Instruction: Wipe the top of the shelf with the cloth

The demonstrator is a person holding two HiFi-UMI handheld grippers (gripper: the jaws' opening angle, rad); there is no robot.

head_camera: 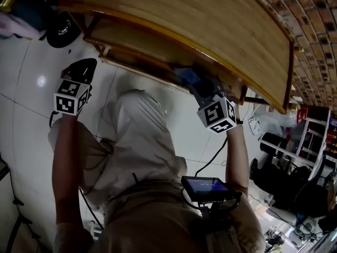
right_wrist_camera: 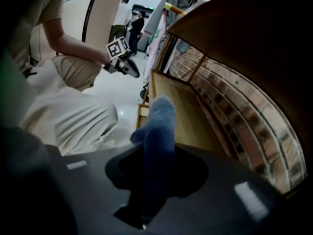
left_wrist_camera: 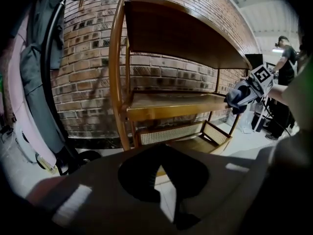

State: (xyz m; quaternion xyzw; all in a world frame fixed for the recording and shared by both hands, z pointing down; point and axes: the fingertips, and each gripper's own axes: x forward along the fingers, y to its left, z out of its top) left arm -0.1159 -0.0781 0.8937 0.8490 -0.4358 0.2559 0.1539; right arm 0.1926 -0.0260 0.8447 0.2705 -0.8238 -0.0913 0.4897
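A wooden shelf [head_camera: 184, 20] stands against a brick wall, with a wide top board, a middle board [left_wrist_camera: 171, 104] and a low rattan rack. My right gripper [head_camera: 204, 88] is shut on a blue cloth [right_wrist_camera: 159, 129] and holds it at the right end of the middle board [right_wrist_camera: 178, 114], under the top board's underside [right_wrist_camera: 254, 48]. In the left gripper view the cloth [left_wrist_camera: 239, 94] hangs at that same corner. My left gripper [head_camera: 79, 71] hovers over the white floor left of the shelf, its jaws together with nothing in them [left_wrist_camera: 159, 168].
The person crouches in beige clothes, a small screen [head_camera: 205, 187] at the waist. A rack of hanging garments [left_wrist_camera: 34, 82] stands left of the shelf, a black wheel [head_camera: 63, 28] near its foot. A white rack [head_camera: 310, 136] and clutter sit at right. People stand far off [right_wrist_camera: 128, 18].
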